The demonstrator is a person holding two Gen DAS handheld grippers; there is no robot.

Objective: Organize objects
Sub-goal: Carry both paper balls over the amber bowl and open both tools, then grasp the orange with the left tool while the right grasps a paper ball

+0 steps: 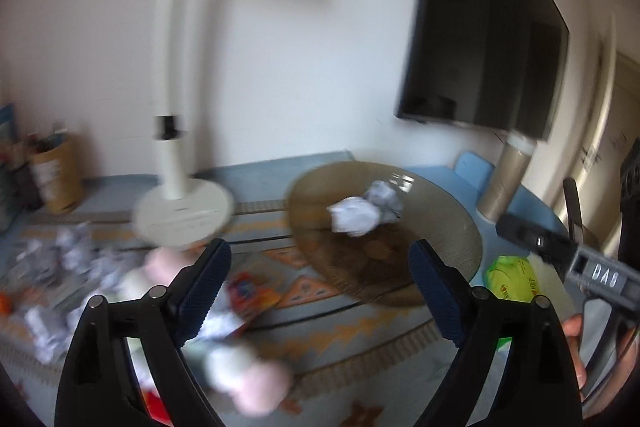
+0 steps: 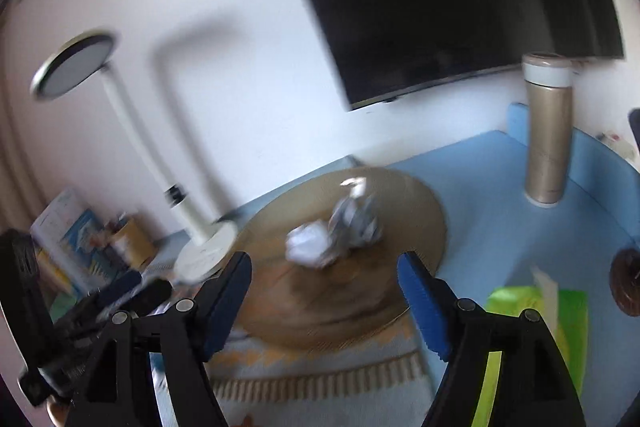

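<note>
Where both views begin, nearest the lens: left gripper [image 1: 320, 287] with jaws spread wide and nothing between the ribbed dark-blue pads [image 1: 202, 291]; right gripper [image 2: 325, 301] likewise open and empty, its blue pads [image 2: 420, 303] a little closer together. Just beyond and below the left jaws, blurred on a patterned woven rug [image 1: 360, 339]: soft pink and white bundles [image 1: 248, 375], an orange packet [image 1: 250, 291], and off to the left a scatter of crumpled paper balls [image 1: 76, 251]. Straight ahead of both pairs of jaws, slightly above their tips: a round, brownish, ridged glass plate [image 1: 448, 227], holding two crumpled paper balls [image 1: 354, 215] touching each other near its middle. Lumpy, creased, light, with no clear long axis. By judgement, neither hand clearly nearer; loose paper on the rug lying to the left, so nearer the left hand. Right of the plate, a bright green packet [image 2: 536, 311] on a pale blue mat [image 2: 480, 195]. Further back, a white lamp [image 1: 170, 107] on a round base, a tall gold flask [image 2: 547, 131] with a white band, a cardboard box [image 1: 56, 175]. Furthest, a white wall and a black screen [image 1: 480, 27].
</note>
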